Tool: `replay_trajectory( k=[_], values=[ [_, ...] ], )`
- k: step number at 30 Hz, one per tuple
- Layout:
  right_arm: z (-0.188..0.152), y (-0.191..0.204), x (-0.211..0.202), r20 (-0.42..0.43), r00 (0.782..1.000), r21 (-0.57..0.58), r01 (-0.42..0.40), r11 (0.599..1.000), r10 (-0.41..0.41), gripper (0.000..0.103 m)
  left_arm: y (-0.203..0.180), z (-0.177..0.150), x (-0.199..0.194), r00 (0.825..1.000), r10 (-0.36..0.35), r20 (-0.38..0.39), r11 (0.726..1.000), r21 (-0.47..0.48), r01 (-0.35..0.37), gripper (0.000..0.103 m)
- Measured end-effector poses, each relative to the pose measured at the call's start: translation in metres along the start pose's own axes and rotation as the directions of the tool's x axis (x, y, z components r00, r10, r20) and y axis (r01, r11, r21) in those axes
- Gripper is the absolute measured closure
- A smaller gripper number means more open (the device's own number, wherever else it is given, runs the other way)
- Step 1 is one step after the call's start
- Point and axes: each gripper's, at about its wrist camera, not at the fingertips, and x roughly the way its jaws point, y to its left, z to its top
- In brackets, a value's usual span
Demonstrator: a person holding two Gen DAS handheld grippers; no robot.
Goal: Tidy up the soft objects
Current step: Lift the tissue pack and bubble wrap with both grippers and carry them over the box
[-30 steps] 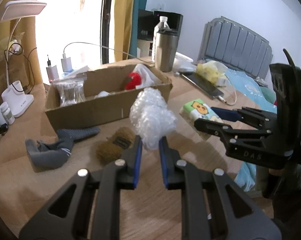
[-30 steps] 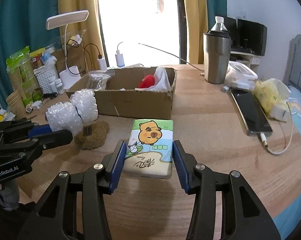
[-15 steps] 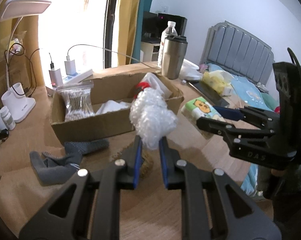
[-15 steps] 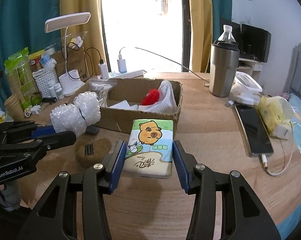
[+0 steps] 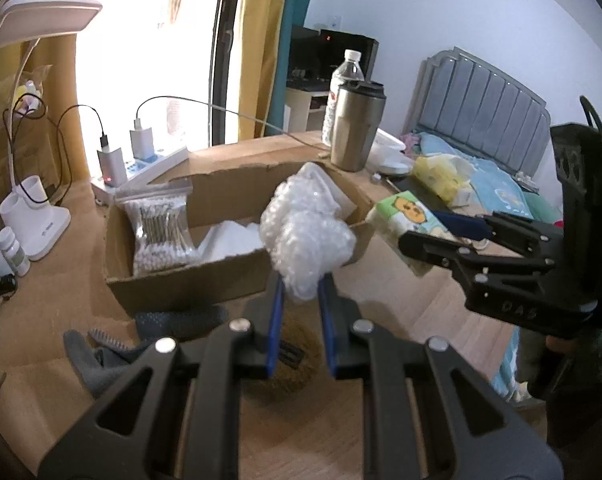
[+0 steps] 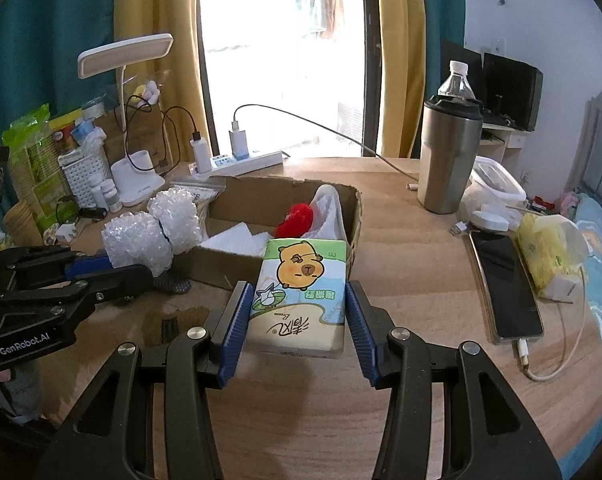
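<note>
Your wooden table [image 6: 413, 280] carries everything, its grain pale and smooth. On it sits one shallow cardboard box [image 5: 189, 280], open-topped with ragged corrugated edges; inside you can see one clear bag of cotton swabs [image 5: 159, 230], flat white foam sheets [image 6: 237, 242], one red fuzzy lump [image 6: 299, 219] and a crumpled white plastic bag [image 6: 328, 210]. One cylindrical steel tumbler [image 6: 449, 156] stands well to the box's right, with one dark, glossy phone [image 6: 505, 284] lying flat near it.

Your right gripper [image 6: 297, 320] is clamped on one soft rectangular tissue pack [image 6: 301, 292], printed with a cartoon capybara, held in the air just before the box's near wall. Your left gripper [image 5: 300, 312] is pinched nearly together on one knobbly wad of bubble wrap [image 5: 307, 236], banded into two lobes, raised over the box's front edge.

Below your left gripper lie one grey knitted sock [image 5: 101, 356] and one brown fuzzy pad [image 5: 297, 364], partly hidden.
</note>
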Motion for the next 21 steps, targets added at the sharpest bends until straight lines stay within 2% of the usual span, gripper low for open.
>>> replay_trajectory(
  k=[21],
  values=[
    [0.025,-0.008,0.028,0.006,1.000,0.009,-0.018,1.000,0.018,0.053,0.017,0.024,0.032,0.999,0.009,-0.035,1.000,-0.011,-0.010,0.085]
  ],
)
